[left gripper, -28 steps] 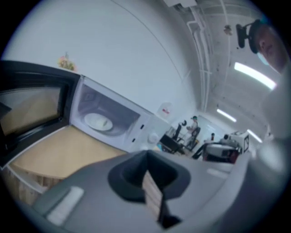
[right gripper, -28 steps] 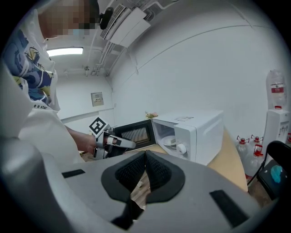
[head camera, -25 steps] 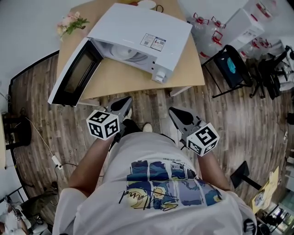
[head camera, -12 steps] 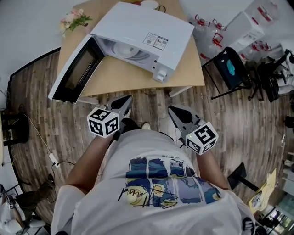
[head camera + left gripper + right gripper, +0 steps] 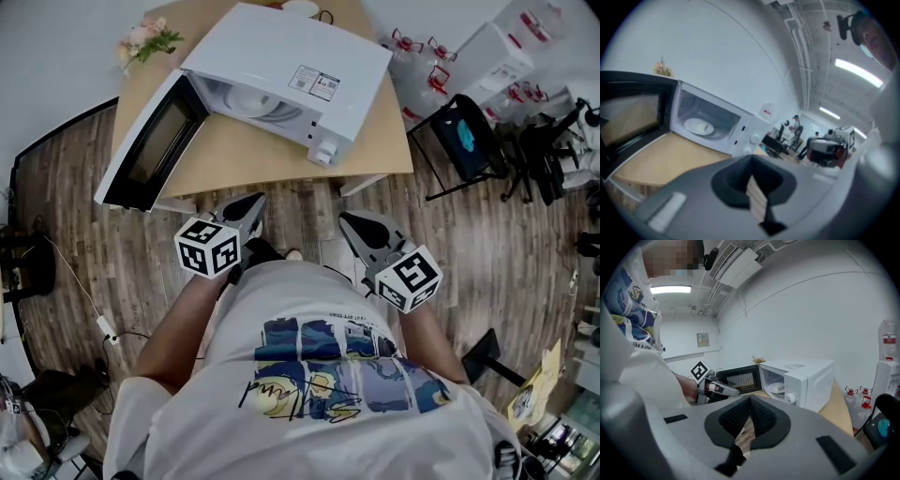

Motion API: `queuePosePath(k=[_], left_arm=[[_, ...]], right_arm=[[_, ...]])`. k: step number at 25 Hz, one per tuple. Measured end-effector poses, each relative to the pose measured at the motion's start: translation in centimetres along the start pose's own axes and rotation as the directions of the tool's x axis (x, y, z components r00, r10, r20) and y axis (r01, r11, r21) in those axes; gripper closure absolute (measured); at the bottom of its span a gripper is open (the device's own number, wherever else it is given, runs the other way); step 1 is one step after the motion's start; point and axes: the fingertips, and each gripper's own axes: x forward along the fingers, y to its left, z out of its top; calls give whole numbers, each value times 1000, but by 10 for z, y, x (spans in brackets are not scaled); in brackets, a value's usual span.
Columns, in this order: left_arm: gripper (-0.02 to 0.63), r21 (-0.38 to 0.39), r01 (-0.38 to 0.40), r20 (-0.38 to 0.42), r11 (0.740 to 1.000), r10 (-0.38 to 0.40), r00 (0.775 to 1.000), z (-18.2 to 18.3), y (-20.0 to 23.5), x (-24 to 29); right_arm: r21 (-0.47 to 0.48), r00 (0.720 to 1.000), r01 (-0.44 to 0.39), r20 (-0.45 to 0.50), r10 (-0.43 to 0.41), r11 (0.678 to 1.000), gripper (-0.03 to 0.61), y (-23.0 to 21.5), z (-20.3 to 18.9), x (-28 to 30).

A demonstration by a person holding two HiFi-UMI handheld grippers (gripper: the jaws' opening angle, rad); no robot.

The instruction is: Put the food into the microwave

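Note:
A white microwave (image 5: 281,70) stands on the wooden table (image 5: 253,155), its black-framed door (image 5: 150,145) swung wide open to the left. Inside the cavity lies a round white plate (image 5: 699,125); I cannot make out what is on it. My left gripper (image 5: 251,203) hangs shut and empty just short of the table's near edge, pointing at the microwave. My right gripper (image 5: 349,221) is level with it on the right, also shut with nothing between its pads. The right gripper view shows the left gripper (image 5: 723,390) in front of the open door.
A small bunch of flowers (image 5: 145,39) sits at the table's far left corner. To the right of the table are water bottles (image 5: 412,47), a white box (image 5: 497,56) and a black stand (image 5: 469,136). A cable (image 5: 89,300) trails over the wooden floor at left.
Both grippers keep about the same place below the table edge, still shut. Only the head view has drifted slightly.

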Motion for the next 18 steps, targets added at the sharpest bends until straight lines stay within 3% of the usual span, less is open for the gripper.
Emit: queuePosePath(k=[8, 18], left_arm=[[605, -21, -8, -3, 1000, 8, 1000, -3, 7, 2], [604, -136, -46, 25, 990, 49, 998, 4, 40, 7]], right_arm=[[-12, 1000, 6, -8, -6, 1000, 572, 1, 0, 0], [-9, 999, 18, -27, -19, 1000, 572, -7, -1, 5]])
